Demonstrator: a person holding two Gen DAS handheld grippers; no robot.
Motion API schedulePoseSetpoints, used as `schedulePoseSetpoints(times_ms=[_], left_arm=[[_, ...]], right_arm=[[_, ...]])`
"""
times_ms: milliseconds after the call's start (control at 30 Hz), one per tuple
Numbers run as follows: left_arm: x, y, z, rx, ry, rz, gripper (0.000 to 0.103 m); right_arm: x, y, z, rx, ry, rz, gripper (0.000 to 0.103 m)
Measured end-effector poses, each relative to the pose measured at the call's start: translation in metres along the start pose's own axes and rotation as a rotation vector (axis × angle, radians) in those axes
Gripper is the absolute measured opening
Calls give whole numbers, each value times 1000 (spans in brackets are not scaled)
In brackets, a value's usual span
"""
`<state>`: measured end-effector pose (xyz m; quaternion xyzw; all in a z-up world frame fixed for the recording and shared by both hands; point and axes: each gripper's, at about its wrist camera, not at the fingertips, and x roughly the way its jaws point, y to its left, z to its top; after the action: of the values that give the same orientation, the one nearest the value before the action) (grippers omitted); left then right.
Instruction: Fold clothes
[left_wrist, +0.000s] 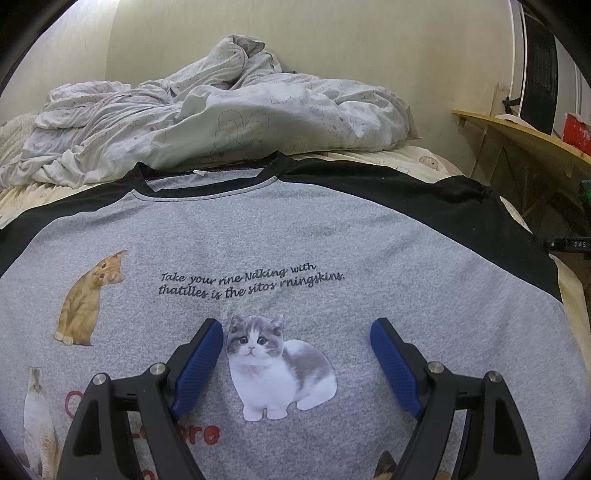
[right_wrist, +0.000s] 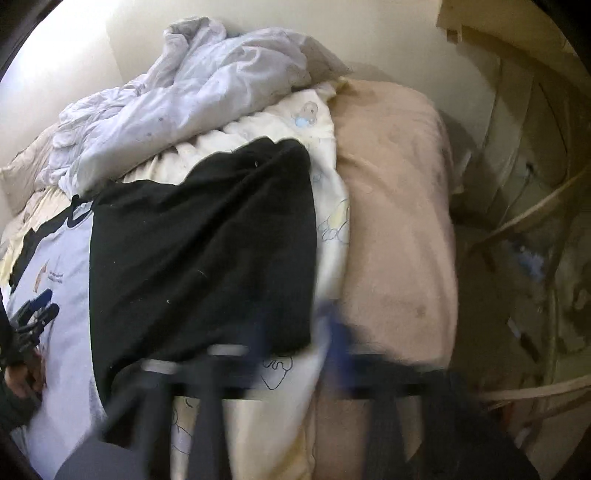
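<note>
A grey T-shirt (left_wrist: 295, 236) with black sleeves, cat prints and dark script lies flat, front up, on the bed. My left gripper (left_wrist: 296, 328) is open just above its chest, its blue pads either side of the grey-white kitten print (left_wrist: 273, 365). In the right wrist view the shirt's black sleeve (right_wrist: 207, 243) lies spread over the bed's right side. My right gripper (right_wrist: 295, 332) is motion-blurred near the sleeve's lower right corner; its jaws look apart, but the blur hides whether it holds anything. The left gripper (right_wrist: 38, 306) also shows at the far left of that view.
A crumpled white duvet (left_wrist: 207, 122) is heaped at the far side of the bed against the wall. A cream cartoon-print sheet (right_wrist: 328, 206) and pinkish mattress side (right_wrist: 399, 221) mark the bed's right edge. A wooden shelf (left_wrist: 524, 140) stands to the right.
</note>
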<state>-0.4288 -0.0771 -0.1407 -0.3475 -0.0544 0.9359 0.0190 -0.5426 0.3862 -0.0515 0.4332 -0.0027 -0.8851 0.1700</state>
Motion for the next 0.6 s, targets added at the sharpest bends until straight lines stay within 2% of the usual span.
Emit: schedulePoseSetpoints(times_ms=[200,300,500,533,600], left_arm=[[2,2,1,-3,2,5,83],[2,1,1,-1,3,4,83],[3,0,2,3,3,2,83],[3,0,2,2,4,1,83],[4,1,2,-1,5,-1,83]], right_arm=[[-37,-10,-5,83,-102,-4,3],[-39,-5,-11,115,-103,-43,3],[-22,-36,-31,265,-58,-188,3],[-18,-40,-33,292,-53,-194,3],[-14,-43,-33,338,-77,-147,3]])
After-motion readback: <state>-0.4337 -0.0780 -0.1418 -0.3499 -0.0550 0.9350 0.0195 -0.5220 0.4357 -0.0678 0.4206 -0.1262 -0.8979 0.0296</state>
